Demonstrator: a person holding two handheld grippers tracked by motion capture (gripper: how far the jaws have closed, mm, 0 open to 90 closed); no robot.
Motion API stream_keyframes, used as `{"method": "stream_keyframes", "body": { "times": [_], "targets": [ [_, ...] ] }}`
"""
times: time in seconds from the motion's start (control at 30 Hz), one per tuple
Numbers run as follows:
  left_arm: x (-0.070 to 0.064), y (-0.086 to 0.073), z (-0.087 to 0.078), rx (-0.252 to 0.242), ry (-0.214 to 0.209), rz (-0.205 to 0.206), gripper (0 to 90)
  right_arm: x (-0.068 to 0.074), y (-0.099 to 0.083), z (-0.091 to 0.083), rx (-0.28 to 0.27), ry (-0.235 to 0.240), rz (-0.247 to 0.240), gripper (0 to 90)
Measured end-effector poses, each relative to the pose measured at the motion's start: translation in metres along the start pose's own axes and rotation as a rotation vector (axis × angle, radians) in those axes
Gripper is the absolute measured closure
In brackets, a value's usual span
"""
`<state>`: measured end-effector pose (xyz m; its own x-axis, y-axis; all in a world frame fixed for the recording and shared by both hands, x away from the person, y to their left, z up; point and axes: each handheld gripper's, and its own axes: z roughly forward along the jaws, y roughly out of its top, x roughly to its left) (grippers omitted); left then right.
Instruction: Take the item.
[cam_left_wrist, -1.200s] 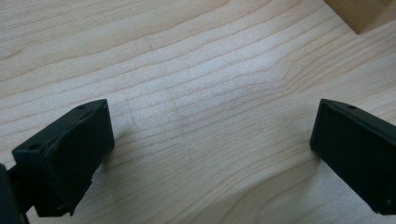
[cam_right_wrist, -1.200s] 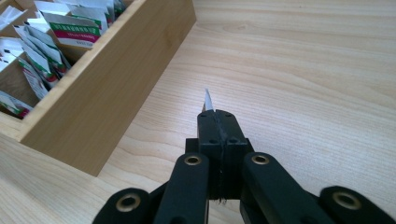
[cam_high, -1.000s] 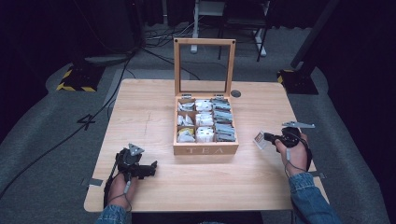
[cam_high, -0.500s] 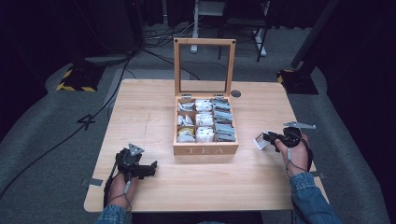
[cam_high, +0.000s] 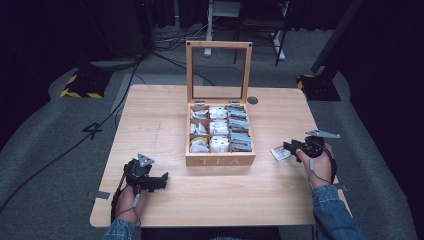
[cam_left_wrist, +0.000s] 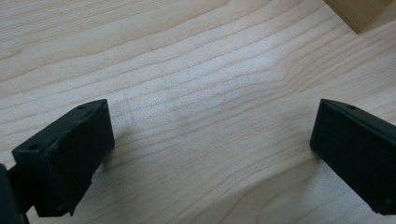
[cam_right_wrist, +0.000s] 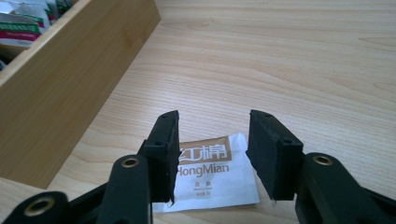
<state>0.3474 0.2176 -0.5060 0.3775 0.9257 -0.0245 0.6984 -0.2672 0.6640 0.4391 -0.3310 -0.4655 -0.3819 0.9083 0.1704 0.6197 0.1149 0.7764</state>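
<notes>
A wooden tea box (cam_high: 220, 160) with its glass lid raised stands mid-table, its compartments full of tea bags (cam_high: 218, 129). One white and brown tea bag sachet (cam_right_wrist: 210, 175) (cam_high: 280, 153) lies flat on the table to the right of the box. My right gripper (cam_right_wrist: 212, 149) (cam_high: 290, 149) hovers just over it, open, jaws either side and not touching it. The box wall (cam_right_wrist: 60, 93) shows at the left in the right gripper view. My left gripper (cam_left_wrist: 210, 149) (cam_high: 155, 181) rests near the front left of the table, open wide over bare wood.
The wooden table (cam_high: 160, 115) has a round cable hole (cam_high: 252, 100) behind the box. Dark floor, cables and stand bases surround the table. A corner of the box (cam_left_wrist: 359, 14) shows in the left gripper view.
The right gripper lowered the sachet from just above the table onto it and opened, letting it go. The left gripper has not moved.
</notes>
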Motion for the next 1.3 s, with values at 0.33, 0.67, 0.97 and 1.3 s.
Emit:
{"method": "stream_keyframes", "body": {
  "times": [0.33,0.67,0.97,1.3],
  "targets": [
    [0.0,-0.001,-0.001,-0.002,0.004,-0.004,0.0,0.013,0.003,-0.019,-0.062,0.114,-0.05,50.3],
    [0.0,-0.001,-0.001,0.0,0.003,-0.006,0.0,0.04,-0.001,-0.04,-0.076,0.2,-0.117,48.9],
    [0.0,0.0,0.0,0.0,0.001,0.001,0.0,0.061,-0.008,-0.05,-0.076,0.241,-0.187,45.4],
    [0.0,0.0,0.0,-0.001,0.001,-0.004,0.0,0.082,-0.029,-0.049,-0.03,0.284,-0.268,39.5]
  ]
}}
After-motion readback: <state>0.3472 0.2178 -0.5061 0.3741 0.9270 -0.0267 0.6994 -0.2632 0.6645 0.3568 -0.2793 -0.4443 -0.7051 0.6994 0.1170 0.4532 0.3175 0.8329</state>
